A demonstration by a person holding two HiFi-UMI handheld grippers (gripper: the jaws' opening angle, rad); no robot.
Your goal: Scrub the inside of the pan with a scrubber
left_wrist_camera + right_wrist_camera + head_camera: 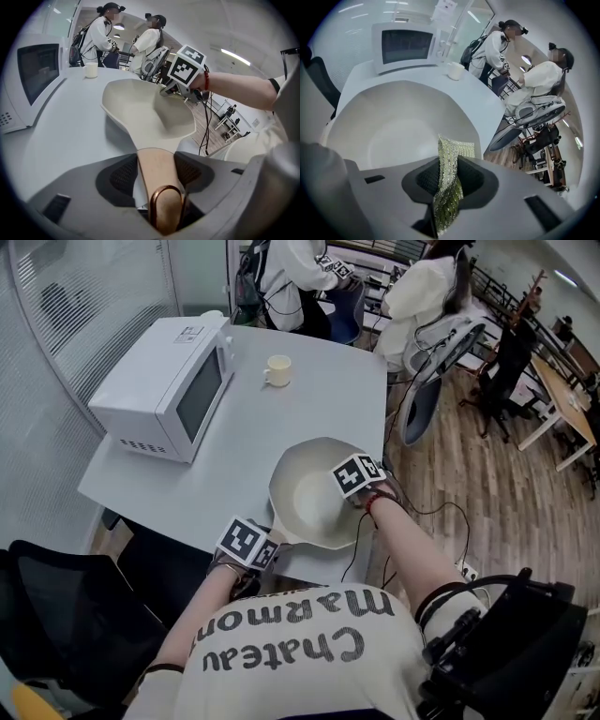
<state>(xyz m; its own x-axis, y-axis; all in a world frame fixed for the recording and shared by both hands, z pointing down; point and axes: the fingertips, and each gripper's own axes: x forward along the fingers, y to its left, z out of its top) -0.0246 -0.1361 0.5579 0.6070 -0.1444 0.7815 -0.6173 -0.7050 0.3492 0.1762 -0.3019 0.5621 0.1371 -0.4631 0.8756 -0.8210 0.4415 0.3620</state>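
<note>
the left gripper (157, 174) is clamped on the pan handle (153, 161), in our judgement to steady the pan (302, 491) against scrubbing strokes. the pan sits at the near edge of the table (281, 418) (within reach of both arms). the right gripper (448, 180) pinches the scrubber (455, 149), free end projecting into the bowl so mesh, not jaws, meets the surface. the pan holds nothing else; actual contact with its floor we cannot confirm.
</note>
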